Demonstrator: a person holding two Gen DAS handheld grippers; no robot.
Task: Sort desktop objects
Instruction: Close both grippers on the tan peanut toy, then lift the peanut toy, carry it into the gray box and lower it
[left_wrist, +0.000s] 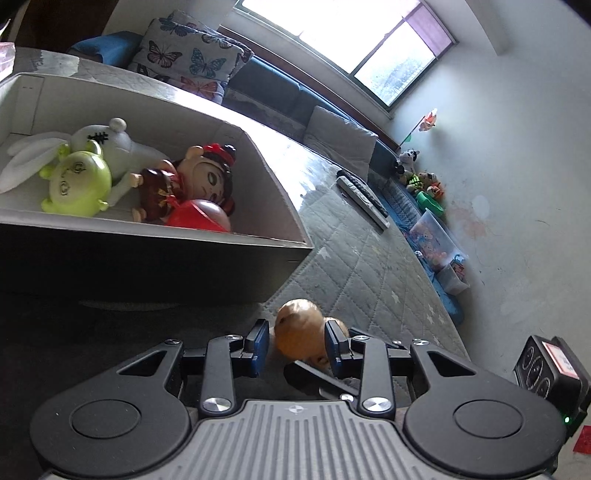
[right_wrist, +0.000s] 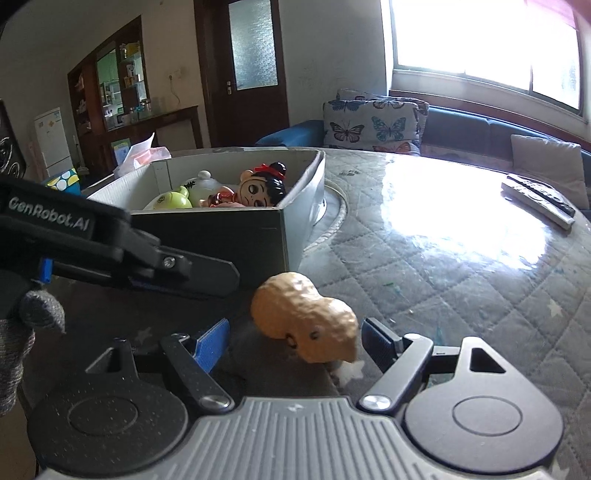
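A tan peanut-shaped toy (right_wrist: 304, 319) lies on the quilted table (right_wrist: 443, 266) just in front of a cardboard box (right_wrist: 221, 232). My right gripper (right_wrist: 295, 345) is open, its fingers on either side of the toy. My left gripper (left_wrist: 297, 345) also has its blue pads (left_wrist: 260, 345) on either side of the same toy (left_wrist: 299, 328), close to it; contact is not clear. The box (left_wrist: 147, 254) holds a green frog toy (left_wrist: 75, 181), a white plush (left_wrist: 122, 144), a doll with black hair (left_wrist: 207, 177) and a red item (left_wrist: 201, 216).
Two remote controls (left_wrist: 364, 197) lie on the far side of the table, also seen in the right wrist view (right_wrist: 539, 203). A sofa with a butterfly cushion (right_wrist: 373, 122) stands behind. The left gripper's body (right_wrist: 110, 243) reaches in from the left.
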